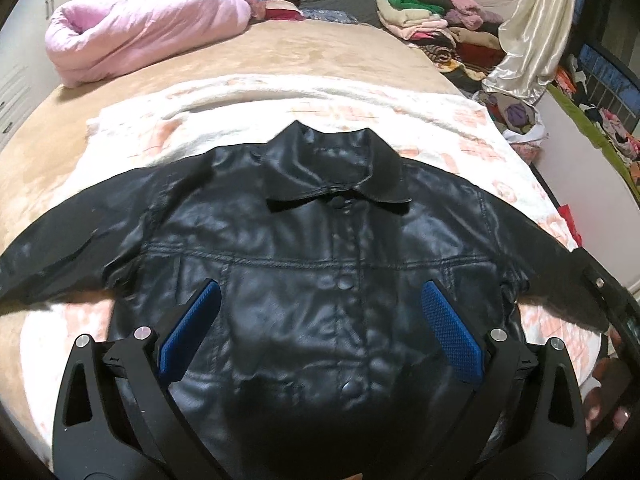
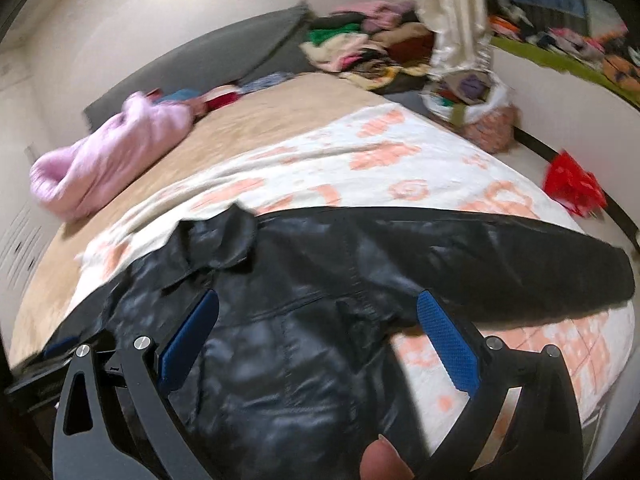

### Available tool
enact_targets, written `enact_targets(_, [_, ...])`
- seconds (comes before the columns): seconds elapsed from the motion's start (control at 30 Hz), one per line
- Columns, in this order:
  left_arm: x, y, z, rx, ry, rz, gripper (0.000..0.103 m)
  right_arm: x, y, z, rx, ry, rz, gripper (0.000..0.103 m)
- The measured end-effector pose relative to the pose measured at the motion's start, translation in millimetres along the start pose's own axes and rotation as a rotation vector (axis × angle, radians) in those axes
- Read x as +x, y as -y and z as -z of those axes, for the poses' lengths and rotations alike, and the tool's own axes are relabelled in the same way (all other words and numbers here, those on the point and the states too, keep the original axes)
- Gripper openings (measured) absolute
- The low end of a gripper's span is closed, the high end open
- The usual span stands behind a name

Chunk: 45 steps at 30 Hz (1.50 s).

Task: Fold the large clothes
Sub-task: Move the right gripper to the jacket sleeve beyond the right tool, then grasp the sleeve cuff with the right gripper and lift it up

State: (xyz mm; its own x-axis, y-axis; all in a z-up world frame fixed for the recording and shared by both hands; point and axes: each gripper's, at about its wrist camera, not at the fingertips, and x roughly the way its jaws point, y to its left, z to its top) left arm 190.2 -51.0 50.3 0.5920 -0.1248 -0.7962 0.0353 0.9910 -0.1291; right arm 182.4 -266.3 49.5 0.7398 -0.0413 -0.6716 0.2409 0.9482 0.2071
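Black leather jacket (image 1: 304, 256) laid flat, front up and snapped closed, on a white blanket with peach patterning (image 1: 472, 148) that covers the near part of the bed (image 1: 280, 52). Collar points toward the headboard; both sleeves extend sideways.

My left hand-held gripper (image 1: 320, 300) hangs over the jacket's chest, its blue-padded fingers (image 1: 448, 328) spread wide to either side of the snap placket, with nothing between them.

My right hand-held gripper (image 2: 318, 312) is likewise wide open and holds nothing; it sits above the jacket's right shoulder and armpit area, with the right sleeve (image 2: 500, 264) stretching away across the blanket toward the bed's edge. A fingertip (image 2: 384, 460) shows at the lower margin of the right wrist view. That view is motion-blurred.

Background: a rolled pink quilt (image 1: 144, 24) at the far left of the bed, a heap of mixed clothes (image 1: 436, 28) at the far right, and a cream satin cloth (image 1: 532, 32) hanging beside it.
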Motion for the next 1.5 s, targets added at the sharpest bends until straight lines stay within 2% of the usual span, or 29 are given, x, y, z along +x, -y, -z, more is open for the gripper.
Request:
enact_targets(0.23, [29.5,17.8,-10.0,0.009,-0.025,0.036,0.094,24.0,58.0,-7.6,0.121,0.0,0.103,0.099])
enact_targets(0.43, [55.1,35.2,-16.3,0.037,-0.057,0.024,0.094,36.9,105.3,-6.2,0.214,-0.011,0.172,0.099])
enact_targets(0.57, [69.7,50.2,-17.3,0.071,-0.076,0.028,0.094,48.9,141.4,-1.9,0.297,-0.012,0.267,0.099])
enact_targets(0.8, [88.7,72.0,-19.9,0.101,-0.095,0.086,0.094,47.8,190.5,8.4,0.411,0.013,0.416,0.099])
enact_targets(0.97, [101.9,87.6,-23.5,0.134,-0.105,0.083,0.094,46.3,230.8,19.8,0.567,0.033,0.48,0.099])
enact_targets(1.2, [114.4,96.5,-29.0,0.14,-0.11,0.084,0.094,46.9,278.3,34.2,0.802,0.047,0.488,0.099])
enact_targets(1.33, [119.5,93.7,-31.4,0.125,-0.116,0.084,0.094,52.3,305.3,42.3,0.956,0.067,0.414,0.099])
enact_targets(1.5, [124.1,86.5,-35.5,0.1,-0.117,0.072,0.094,54.7,319.2,39.4,1.045,0.132,0.354,0.099])
